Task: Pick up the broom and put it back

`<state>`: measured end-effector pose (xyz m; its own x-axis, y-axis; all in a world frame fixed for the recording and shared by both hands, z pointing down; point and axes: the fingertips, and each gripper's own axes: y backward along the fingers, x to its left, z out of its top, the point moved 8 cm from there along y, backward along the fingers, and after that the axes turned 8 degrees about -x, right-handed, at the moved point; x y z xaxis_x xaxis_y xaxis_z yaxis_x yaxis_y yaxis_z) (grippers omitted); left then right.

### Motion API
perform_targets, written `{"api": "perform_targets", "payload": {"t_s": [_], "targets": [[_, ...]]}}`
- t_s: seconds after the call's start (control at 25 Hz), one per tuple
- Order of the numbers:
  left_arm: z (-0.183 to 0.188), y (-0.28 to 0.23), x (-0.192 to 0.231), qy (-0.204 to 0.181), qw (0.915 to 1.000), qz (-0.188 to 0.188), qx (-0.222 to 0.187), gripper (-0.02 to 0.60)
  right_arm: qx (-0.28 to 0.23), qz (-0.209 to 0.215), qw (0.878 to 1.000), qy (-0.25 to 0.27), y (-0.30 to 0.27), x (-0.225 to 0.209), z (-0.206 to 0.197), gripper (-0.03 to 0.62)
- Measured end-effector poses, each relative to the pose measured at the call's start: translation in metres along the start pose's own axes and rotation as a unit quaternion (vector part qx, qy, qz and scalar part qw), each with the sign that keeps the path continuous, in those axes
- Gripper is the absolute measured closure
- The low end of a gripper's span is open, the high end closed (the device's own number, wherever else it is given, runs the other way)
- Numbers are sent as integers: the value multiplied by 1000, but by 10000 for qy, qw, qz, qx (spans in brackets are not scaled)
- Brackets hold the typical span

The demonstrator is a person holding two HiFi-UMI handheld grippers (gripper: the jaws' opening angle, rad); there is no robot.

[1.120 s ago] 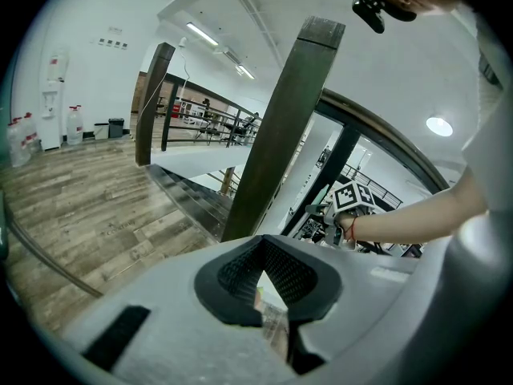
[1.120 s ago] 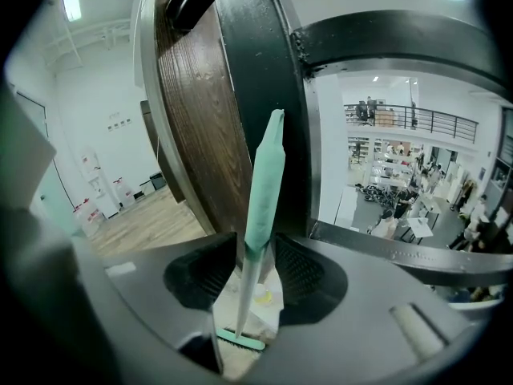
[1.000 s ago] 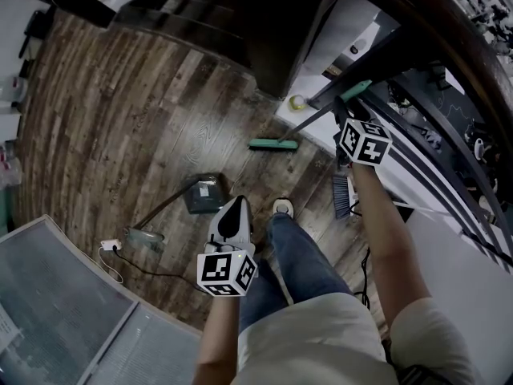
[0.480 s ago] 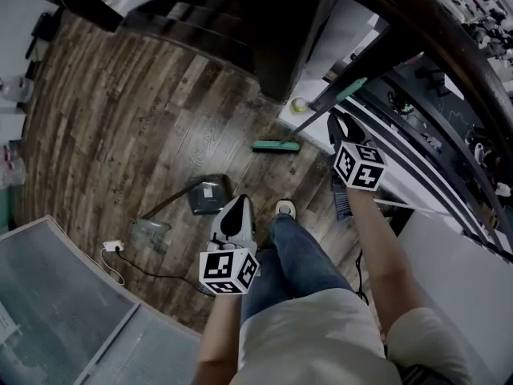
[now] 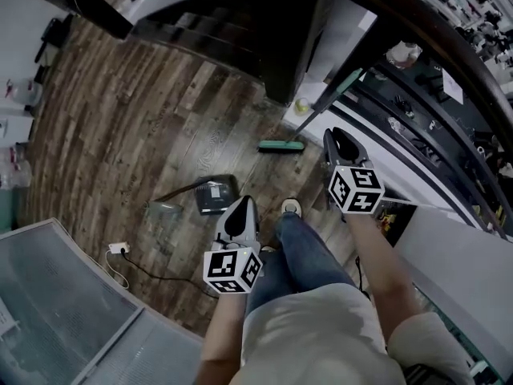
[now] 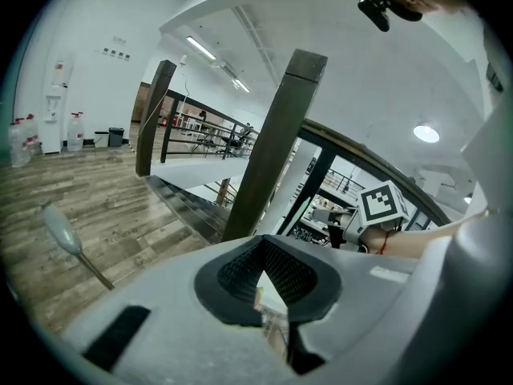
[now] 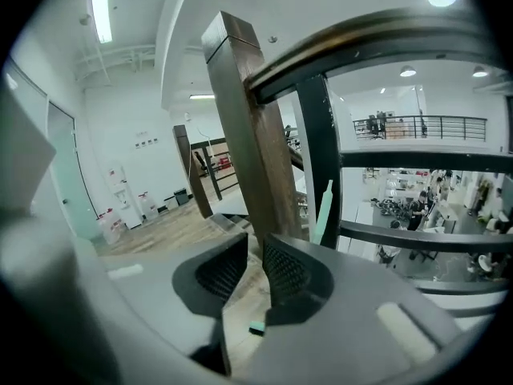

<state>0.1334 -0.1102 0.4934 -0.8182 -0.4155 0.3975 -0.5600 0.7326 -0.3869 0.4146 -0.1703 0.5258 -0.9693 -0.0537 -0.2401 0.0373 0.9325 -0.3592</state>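
broom (image 5: 281,145) leans at floor edge: light, stiff; grab mid-handle. l gripper (image 6: 260,247) pressed together, r gripper (image 7: 255,255) just closing, slit left; both empty.

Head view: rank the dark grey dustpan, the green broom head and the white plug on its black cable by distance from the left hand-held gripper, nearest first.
1. Dark grey dustpan, just left of the left hand-held gripper.
2. Green broom head, farther off, up and to the right.
3. White plug, farthest, well off to the lower left.
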Motion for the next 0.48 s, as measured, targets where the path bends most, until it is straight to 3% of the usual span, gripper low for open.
{"api": "perform_targets", "payload": {"t_s": [0.24, 0.48], "targets": [[3, 47, -1, -61, 9999, -34, -115, 581, -198, 87, 9998, 10, 55, 40, 7, 583], [8, 100, -5, -46, 9997, -54, -231, 581, -361, 327, 9988, 32, 115, 85, 21, 588]]}}
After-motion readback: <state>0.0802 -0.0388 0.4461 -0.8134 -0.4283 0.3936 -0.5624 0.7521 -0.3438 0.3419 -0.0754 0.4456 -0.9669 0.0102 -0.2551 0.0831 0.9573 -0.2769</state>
